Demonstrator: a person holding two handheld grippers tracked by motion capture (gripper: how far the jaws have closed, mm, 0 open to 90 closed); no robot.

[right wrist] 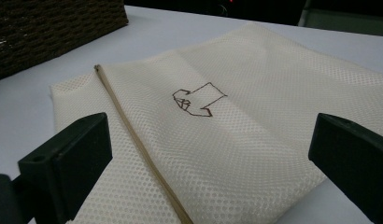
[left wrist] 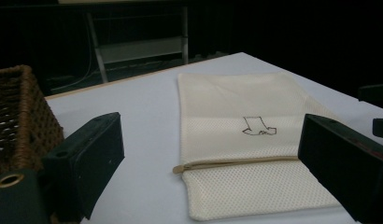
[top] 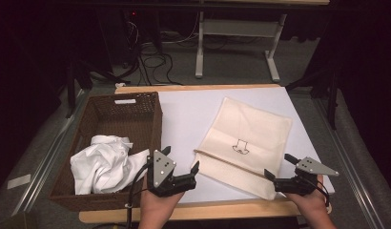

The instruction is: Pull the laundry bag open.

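Two hand-held grippers, left hand-held gripper [top: 180, 164] and right hand-held gripper [top: 278, 166], both spread wide and released, flanking cream mesh bag [top: 246, 140] on desk [top: 184, 114], wicker basket [top: 88, 143] beside

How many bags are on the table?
1. The cream mesh bag lies flat on the white table, right of the wicker basket, between both open grippers. The white cloth in the basket could hide more.

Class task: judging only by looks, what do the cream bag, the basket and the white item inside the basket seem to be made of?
Cream bag: probably synthetic mesh fabric, matte; tiny regular holes show, with a tan zipper strip.
Basket: woven wicker or rattan, dark brown; the braided weave is visible.
White item: soft cloth, likely cotton; it lies crumpled in folds.
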